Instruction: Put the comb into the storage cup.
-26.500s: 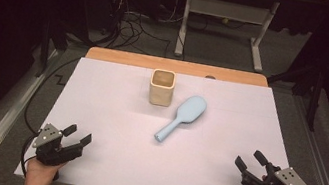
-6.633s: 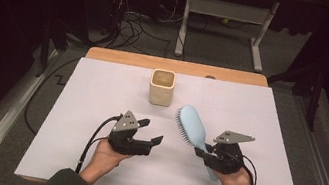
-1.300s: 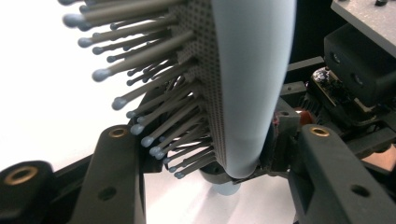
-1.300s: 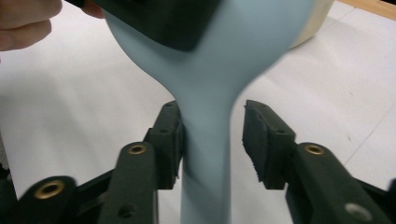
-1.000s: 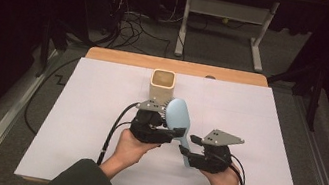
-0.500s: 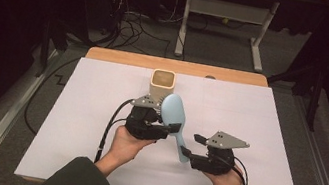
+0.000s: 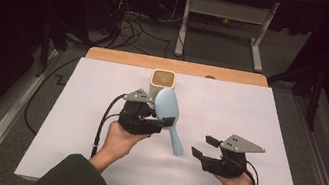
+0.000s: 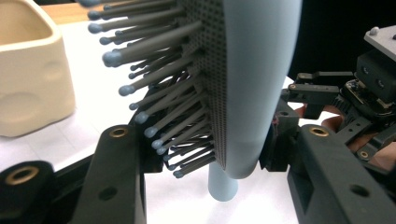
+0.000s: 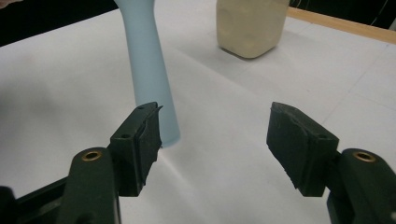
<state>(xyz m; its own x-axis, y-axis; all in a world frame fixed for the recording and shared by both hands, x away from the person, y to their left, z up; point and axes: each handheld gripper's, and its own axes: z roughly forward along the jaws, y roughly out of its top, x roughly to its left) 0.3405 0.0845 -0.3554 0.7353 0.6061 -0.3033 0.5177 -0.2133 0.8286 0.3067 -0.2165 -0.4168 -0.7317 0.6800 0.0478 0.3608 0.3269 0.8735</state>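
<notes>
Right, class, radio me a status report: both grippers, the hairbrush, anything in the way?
Left gripper shut on hairbrush head. Right gripper jaws just opening, empty, clear of handle. Beige cup behind brush; nothing blocking.

we passed the hairbrush (image 7: 168,108) to our left gripper (image 7: 159,123); our right gripper (image 7: 200,147) opened and drew back, seemingly clear.

Both grippers, the left gripper (image 7: 160,122) and the right gripper (image 7: 205,147), are black, each topped with a grey three-cornered plate and trailing a black cable. Brass-coloured screws sit in their black jaw arms. The person's left arm wears a dark green sleeve (image 7: 69,178).
</notes>
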